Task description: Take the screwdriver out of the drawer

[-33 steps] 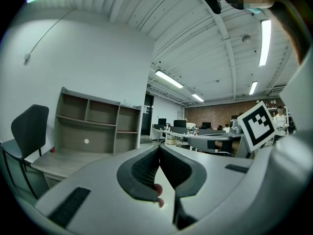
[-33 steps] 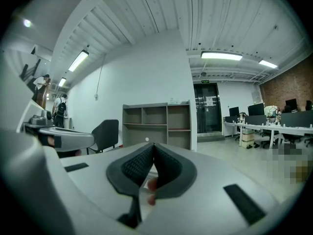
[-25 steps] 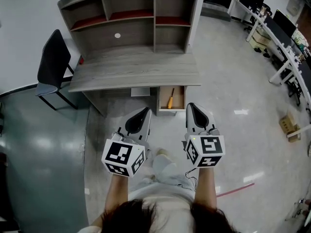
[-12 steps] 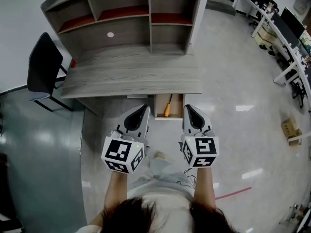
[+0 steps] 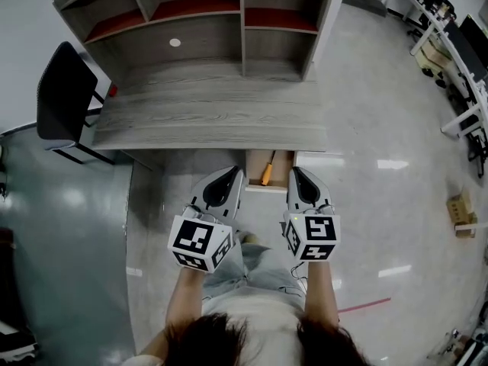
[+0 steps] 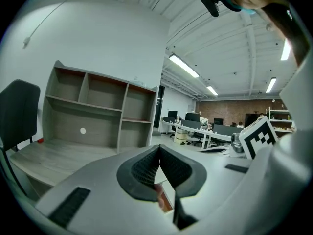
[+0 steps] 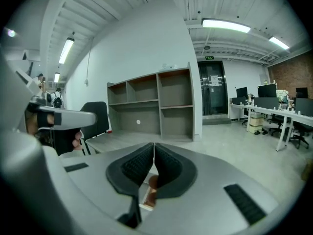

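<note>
Standing at the desk (image 5: pixel 206 120), I am holding a gripper in each hand, low in the centre of the head view. The left gripper (image 5: pixel 231 175) is hovering just left of the open drawer (image 5: pixel 249 172), and the right gripper (image 5: pixel 298 175) is hovering just right of it. Both are pinched closed with their dark pads meeting tip to tip, and neither is gripping anything. The screwdriver (image 5: pixel 266 171) is lying inside the drawer at mid-frame, between the two grippers and apart from both. Its orange handle is lying nearer me and its shaft is pointing up toward the desk's front edge. A shelf unit (image 5: pixel 242 21) is standing on the desk along the top of the frame. A black chair (image 5: pixel 59 90) is sitting at the upper left.
</note>
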The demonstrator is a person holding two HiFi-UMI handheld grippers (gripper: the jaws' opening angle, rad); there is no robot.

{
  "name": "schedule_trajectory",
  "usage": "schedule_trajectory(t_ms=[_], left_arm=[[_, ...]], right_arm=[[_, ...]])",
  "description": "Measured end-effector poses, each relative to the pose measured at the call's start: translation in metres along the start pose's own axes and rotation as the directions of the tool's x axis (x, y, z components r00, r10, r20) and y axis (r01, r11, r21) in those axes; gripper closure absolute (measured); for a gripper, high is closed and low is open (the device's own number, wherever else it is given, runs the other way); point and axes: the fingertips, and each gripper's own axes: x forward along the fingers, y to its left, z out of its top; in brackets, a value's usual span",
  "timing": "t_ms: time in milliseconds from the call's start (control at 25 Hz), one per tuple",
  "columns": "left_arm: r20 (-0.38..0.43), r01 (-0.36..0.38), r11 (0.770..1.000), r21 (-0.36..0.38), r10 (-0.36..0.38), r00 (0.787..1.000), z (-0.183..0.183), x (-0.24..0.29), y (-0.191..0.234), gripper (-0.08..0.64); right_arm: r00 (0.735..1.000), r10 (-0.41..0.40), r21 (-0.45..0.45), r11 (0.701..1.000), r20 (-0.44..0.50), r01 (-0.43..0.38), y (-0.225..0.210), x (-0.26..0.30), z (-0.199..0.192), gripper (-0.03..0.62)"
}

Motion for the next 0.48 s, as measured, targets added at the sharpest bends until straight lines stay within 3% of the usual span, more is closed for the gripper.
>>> schedule_trajectory(t_ms=[480], left_arm=[[-0.062,0.098,0.995,-0.024,-0.099,0.993,-0.03,0.07,0.031,0.543]], right_arm=[[0.991,-0.04,0.06,0.997,-0.13,0.048,-0.017,0.077,-0.044,0.563]])
